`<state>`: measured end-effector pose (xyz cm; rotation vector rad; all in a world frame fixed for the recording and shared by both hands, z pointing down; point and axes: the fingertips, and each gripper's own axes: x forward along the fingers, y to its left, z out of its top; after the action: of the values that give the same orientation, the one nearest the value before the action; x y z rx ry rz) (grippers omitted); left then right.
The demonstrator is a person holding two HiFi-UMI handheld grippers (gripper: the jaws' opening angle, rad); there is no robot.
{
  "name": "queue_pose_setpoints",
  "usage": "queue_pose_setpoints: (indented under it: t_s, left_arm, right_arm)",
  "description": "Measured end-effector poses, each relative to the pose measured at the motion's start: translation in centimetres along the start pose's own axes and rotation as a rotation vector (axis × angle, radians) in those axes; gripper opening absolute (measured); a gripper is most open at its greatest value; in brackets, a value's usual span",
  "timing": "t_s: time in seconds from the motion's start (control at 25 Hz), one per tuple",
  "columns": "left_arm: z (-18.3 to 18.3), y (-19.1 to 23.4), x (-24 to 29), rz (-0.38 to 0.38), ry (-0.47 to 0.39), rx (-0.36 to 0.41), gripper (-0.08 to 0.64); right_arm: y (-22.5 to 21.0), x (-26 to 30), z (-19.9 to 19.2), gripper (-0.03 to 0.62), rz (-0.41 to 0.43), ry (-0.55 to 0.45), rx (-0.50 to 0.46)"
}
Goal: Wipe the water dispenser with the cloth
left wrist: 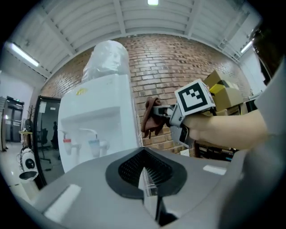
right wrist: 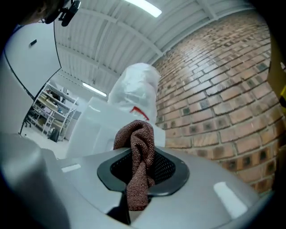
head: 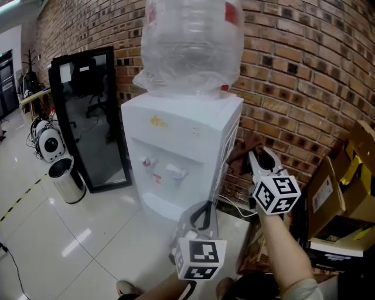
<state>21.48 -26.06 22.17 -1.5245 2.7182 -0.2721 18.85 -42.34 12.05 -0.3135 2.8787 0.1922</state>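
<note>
Forearm [head: 288, 253] extended, right tool [head: 261, 159] clamps cloth [right wrist: 139, 147] beside water dispenser [head: 181, 146].

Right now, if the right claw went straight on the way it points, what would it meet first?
Probably the upper side of the white water dispenser, just beyond the brown knitted cloth the right claw grips; depth is unclear.

Bright, even light falls from ceiling lamps [left wrist: 153, 2], leaving soft glare streaks on the glossy floor [head: 79, 243] and washing out the white water dispenser [left wrist: 96, 120]. Both gripper views bulge strongly, with black corners; the brick wall [head: 304, 88] bows in the head view.
</note>
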Motion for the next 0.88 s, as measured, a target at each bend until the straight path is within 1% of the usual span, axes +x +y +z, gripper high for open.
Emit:
queue_pose_setpoints:
  t_s: [0.08, 0.2, 0.28, 0.36, 0.48, 0.68, 0.88]
  left_arm:
    - [1.2, 0.4, 0.1, 0.000, -0.026, -0.004, 0.000]
    - [2.0, 1.3, 0.3, 0.010, -0.046, -0.004, 0.000]
    - [2.2, 1.6, 0.4, 0.007, -0.051, -0.004, 0.000]
    - [2.2, 1.7, 0.6, -0.001, -0.050, 0.000, 0.000]
    - [1.9, 1.6, 0.7, -0.007, -0.043, 0.019, 0.000]
    - [1.2, 2.0, 0.8, 0.014, -0.031, 0.048, 0.000]
    - [0.0, 2.1, 0.4, 0.018, -0.011, 0.051, 0.000]
  right_arm:
    - [-0.4, 1.5, 3.6, 0.091, 0.003, -0.048, -0.030]
    - [-0.7, 3.7, 8.0, 0.091, 0.000, -0.106, -0.090]
    - [-0.7, 5.1, 10.1, 0.091, -0.004, -0.131, -0.120]
    - [-0.7, 6.4, 11.2, 0.091, -0.010, -0.136, -0.139]
    - [-1.0, 8.0, 10.8, 0.089, -0.023, -0.107, -0.147]
    - [-0.8, 9.2, 9.3, 0.087, -0.022, -0.071, -0.173]
    - [-1.4, 8.4, 7.6, 0.086, -0.041, -0.063, -0.115]
